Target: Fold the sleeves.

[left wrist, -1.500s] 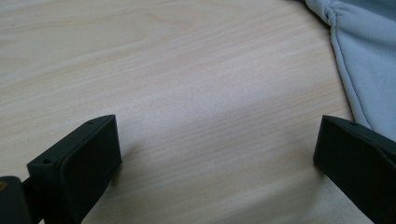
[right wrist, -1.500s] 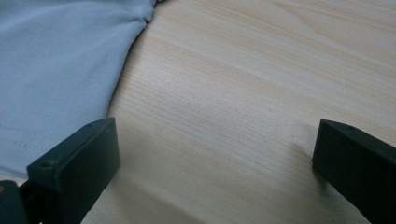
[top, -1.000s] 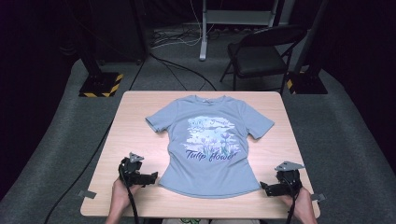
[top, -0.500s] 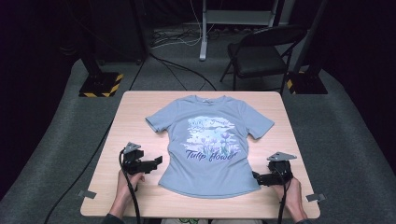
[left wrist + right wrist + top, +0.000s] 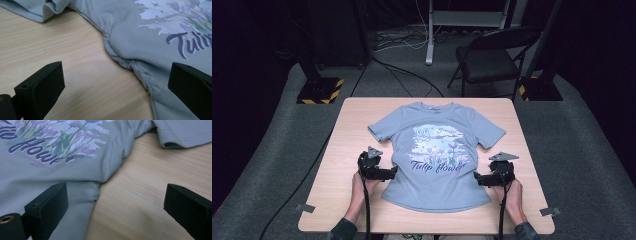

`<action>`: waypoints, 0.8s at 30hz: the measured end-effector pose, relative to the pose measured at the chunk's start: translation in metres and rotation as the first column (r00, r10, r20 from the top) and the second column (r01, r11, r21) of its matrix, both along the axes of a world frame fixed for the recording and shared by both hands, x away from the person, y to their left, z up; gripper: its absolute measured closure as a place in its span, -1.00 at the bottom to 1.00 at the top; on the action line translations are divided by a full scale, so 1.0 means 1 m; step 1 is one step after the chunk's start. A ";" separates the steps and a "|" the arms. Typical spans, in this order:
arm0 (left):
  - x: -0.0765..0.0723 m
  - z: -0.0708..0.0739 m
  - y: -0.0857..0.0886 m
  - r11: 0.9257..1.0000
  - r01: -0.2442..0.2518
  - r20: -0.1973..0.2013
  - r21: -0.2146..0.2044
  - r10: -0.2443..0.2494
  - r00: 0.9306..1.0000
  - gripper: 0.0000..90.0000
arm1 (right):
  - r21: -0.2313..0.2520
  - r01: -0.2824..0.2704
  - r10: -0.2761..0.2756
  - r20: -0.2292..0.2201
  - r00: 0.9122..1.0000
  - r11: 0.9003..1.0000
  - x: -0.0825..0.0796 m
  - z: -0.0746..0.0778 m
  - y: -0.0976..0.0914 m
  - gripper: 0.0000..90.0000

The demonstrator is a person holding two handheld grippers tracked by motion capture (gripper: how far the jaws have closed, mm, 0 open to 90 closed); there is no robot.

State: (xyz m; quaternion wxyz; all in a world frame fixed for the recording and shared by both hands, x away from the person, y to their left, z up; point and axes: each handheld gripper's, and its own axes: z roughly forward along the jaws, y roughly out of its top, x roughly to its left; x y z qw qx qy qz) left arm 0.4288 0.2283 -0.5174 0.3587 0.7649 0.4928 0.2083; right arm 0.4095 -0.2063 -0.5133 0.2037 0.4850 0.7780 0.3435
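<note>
Wooden table under high view, dark floor around. Folding chair at 1 o'clock beyond table.

Light blue T-shirt flat at table centre, collar toward 12, hem toward 6, tulip print face up.

Left gripper at shirt's 9 o'clock side seam, jaws wide apart, straddling seam edge, one jaw over bare wood, other over cloth. Nothing clamped.

Right gripper at shirt's 3 o'clock side seam, jaws wide apart, straddling edge. Nothing clamped.
</note>
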 end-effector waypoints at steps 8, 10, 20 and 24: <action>0.017 -0.005 -0.016 0.997 -0.008 -0.014 0.078 0.009 1.000 -0.99 | -0.029 0.027 -0.026 0.013 1.000 0.999 0.015 -0.002 0.006 -0.89; 0.019 -0.006 -0.019 0.995 -0.009 -0.018 0.104 0.011 1.000 -0.99 | -0.044 0.029 -0.028 0.015 0.999 0.999 0.018 -0.003 0.007 -0.88; 0.019 -0.010 -0.022 0.989 0.004 -0.030 0.148 0.000 1.000 -0.99 | -0.109 0.005 -0.008 -0.020 1.000 0.994 0.022 -0.011 0.014 -0.89; 0.017 -0.010 -0.020 0.990 0.007 -0.040 0.143 -0.001 0.999 -0.99 | -0.104 0.006 -0.008 -0.018 1.000 0.995 0.020 -0.012 0.014 -0.89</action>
